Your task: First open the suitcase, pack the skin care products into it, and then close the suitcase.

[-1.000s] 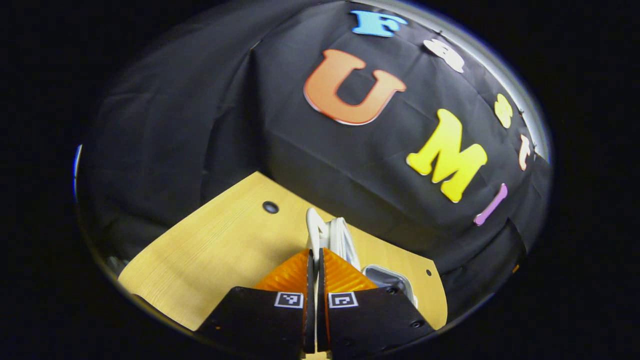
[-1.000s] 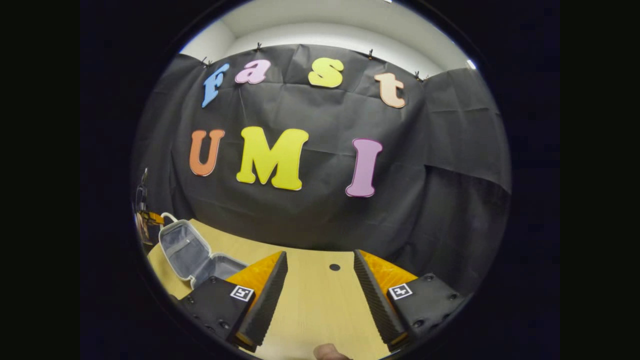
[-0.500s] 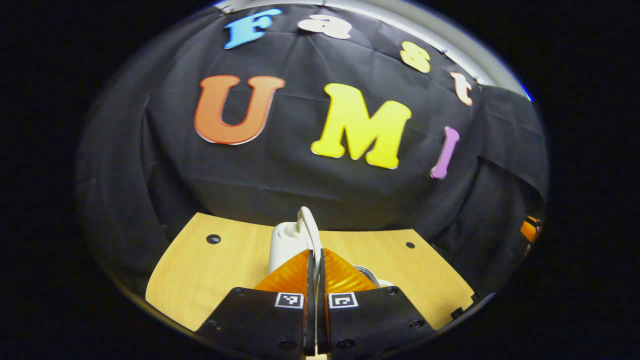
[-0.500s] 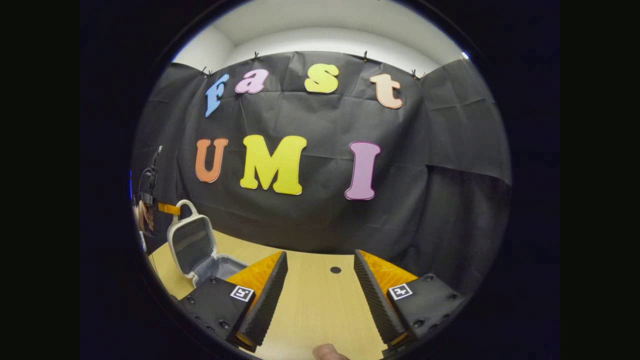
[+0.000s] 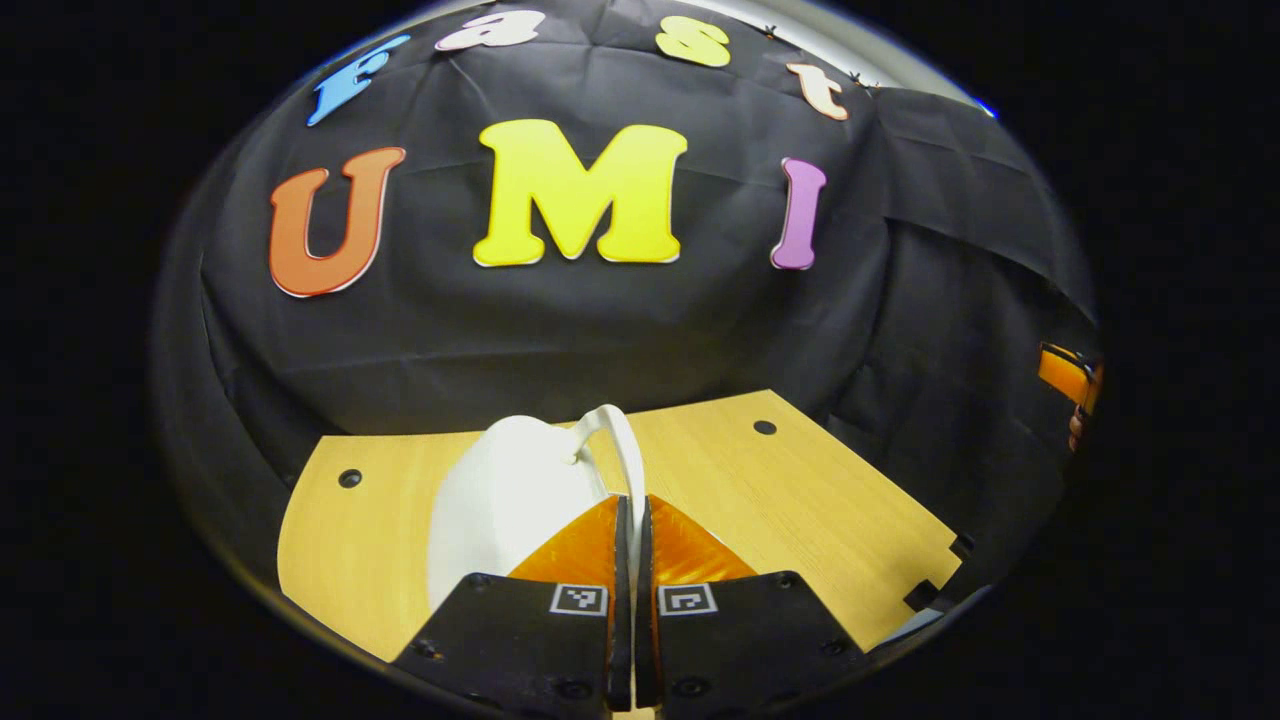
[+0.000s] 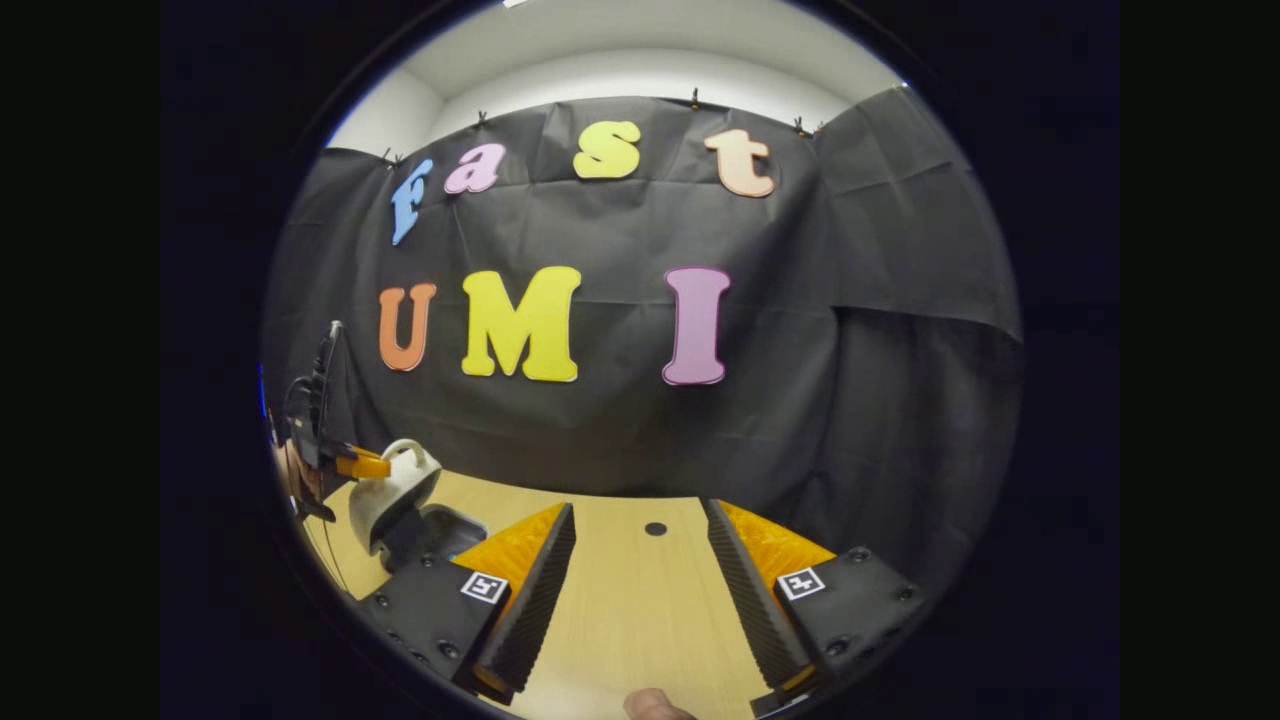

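Pinched together on the white handle (image 5: 622, 445), the left gripper (image 5: 632, 520) has its fingers pressed flat against each other with the thin loop caught between them. That hold makes sense as a lever: the handle sits on the lid's (image 5: 505, 500) free edge, so a grip there lets the hand swing the lid over on its hinge, which fits the closing step of the task. In the right gripper view, the same gripper (image 6: 362, 466) shows far off at the left, with the lid (image 6: 392, 492) tipped over the dark base (image 6: 445, 528) but not yet down on it. The case stands on the left part of the wooden table (image 6: 640, 610). The right gripper (image 6: 640, 590) hangs over bare table with its jaws spread wide and nothing between them, well apart from the case, probably just kept out of the lid's path. The lid is a smooth, rounded white shell. Whether the products are inside can't be told from here.
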Motion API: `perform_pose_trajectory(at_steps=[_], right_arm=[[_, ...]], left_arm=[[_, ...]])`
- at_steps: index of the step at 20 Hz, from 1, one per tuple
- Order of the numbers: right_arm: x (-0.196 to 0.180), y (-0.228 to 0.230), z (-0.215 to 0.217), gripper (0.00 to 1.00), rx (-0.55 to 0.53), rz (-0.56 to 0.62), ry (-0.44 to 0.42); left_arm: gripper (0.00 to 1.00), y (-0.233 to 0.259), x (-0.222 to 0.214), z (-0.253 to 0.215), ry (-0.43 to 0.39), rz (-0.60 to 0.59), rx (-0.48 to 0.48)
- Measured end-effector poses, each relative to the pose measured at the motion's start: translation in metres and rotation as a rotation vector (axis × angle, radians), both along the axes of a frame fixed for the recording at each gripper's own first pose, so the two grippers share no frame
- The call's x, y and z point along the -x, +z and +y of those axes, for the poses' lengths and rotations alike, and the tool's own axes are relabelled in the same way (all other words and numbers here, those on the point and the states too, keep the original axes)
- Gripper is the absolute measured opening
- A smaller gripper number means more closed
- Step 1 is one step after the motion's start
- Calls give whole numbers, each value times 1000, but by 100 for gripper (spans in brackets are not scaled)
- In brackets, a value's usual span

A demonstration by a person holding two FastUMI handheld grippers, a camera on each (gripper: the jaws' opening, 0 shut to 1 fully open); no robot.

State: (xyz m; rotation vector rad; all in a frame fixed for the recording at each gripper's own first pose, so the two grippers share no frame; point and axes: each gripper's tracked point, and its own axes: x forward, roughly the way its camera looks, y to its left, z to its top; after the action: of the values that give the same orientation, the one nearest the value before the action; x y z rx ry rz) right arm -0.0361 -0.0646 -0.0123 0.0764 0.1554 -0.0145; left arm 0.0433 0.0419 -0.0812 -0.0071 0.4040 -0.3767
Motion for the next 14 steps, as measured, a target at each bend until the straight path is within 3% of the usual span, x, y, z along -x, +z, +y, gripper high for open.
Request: perform_pose_trajectory(at_steps=[14], right_arm=[[-2,-27,-43,79,-35,49,-67]], left_arm=[[5,-134,-33,-104,8,169,-405]])
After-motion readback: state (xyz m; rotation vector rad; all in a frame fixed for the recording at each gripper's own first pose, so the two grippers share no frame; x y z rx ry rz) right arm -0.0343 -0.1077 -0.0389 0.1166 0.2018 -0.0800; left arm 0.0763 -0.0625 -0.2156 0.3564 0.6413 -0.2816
